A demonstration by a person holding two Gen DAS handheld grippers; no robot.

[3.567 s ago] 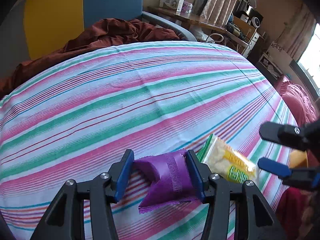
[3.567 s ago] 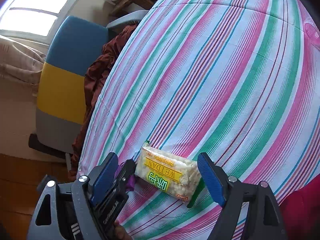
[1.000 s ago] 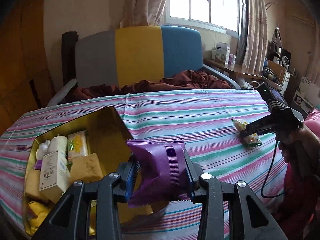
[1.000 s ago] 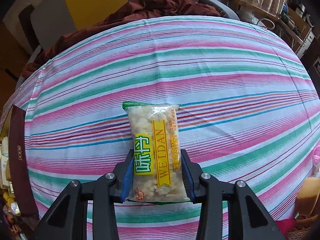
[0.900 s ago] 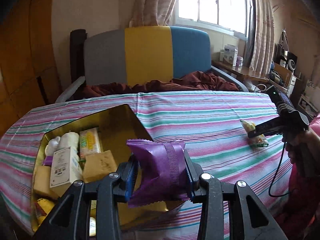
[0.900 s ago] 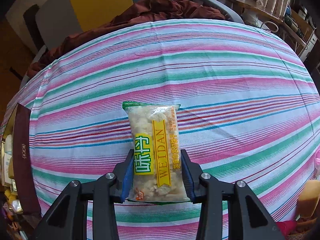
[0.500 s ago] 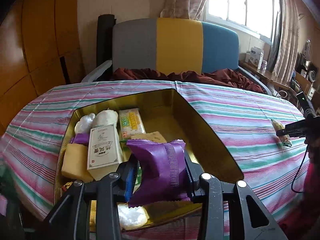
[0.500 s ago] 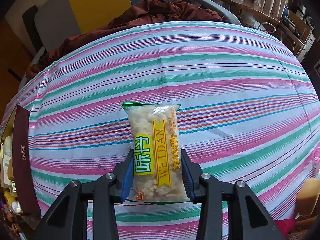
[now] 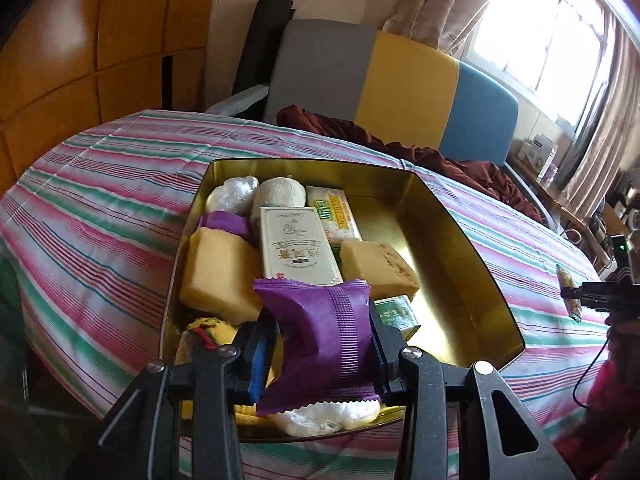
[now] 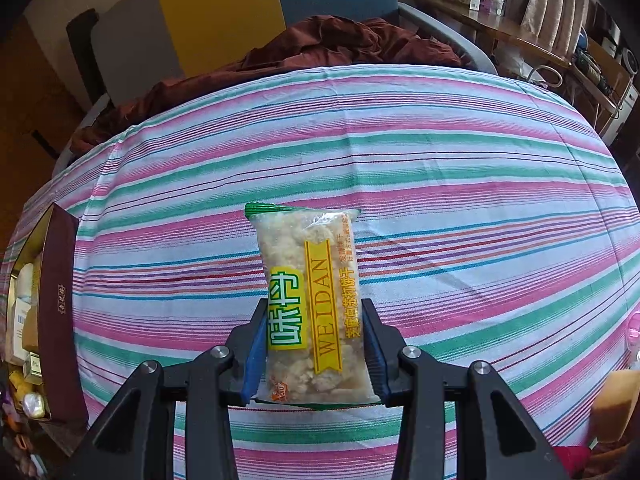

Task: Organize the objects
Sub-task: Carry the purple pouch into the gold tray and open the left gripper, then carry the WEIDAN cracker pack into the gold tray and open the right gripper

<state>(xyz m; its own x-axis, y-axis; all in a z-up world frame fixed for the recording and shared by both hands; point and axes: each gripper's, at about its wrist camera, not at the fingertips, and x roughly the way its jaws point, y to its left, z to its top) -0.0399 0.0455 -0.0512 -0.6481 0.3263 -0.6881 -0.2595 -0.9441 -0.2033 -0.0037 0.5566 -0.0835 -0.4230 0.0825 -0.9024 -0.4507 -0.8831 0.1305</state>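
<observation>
Over the gold tin (image 9: 460, 236), through your left wrist camera, your left gripper (image 9: 320, 350) is clamped on a purple packet (image 9: 322, 340), held above the near end of the box, which holds a white carton (image 9: 296, 246) and yellow cakes (image 9: 218, 270). From the right wrist camera, your right gripper (image 10: 316, 358) grips a clear Weidan snack bag (image 10: 314, 304) over the striped tablecloth (image 10: 460, 184), with the tin's dark outer wall (image 10: 60, 312) at far left.
</observation>
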